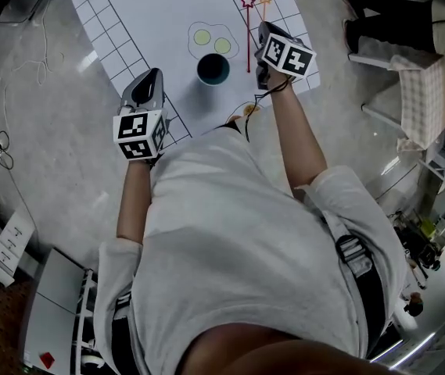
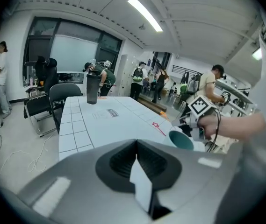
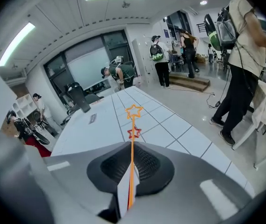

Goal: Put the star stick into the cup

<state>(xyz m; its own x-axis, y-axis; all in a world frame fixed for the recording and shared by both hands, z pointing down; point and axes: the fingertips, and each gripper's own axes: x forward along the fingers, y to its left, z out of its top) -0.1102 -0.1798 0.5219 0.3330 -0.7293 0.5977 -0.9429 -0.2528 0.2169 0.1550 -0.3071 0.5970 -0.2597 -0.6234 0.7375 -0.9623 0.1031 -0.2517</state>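
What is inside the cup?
Nothing shows inside the cup: no stick pokes out. Its dark bottom cannot be made out. The right gripper is shut on the orange stick; the red stick lies on the table beside the cup.

Orange star stick [image 3: 132, 157] clamped, teal cup [image 1: 213, 69] upright

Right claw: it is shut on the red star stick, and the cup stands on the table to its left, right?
Wrong stick. The right gripper view shows the right claw shut on the orange star stick; the red star stick lies on the table. The cup does stand to its left.
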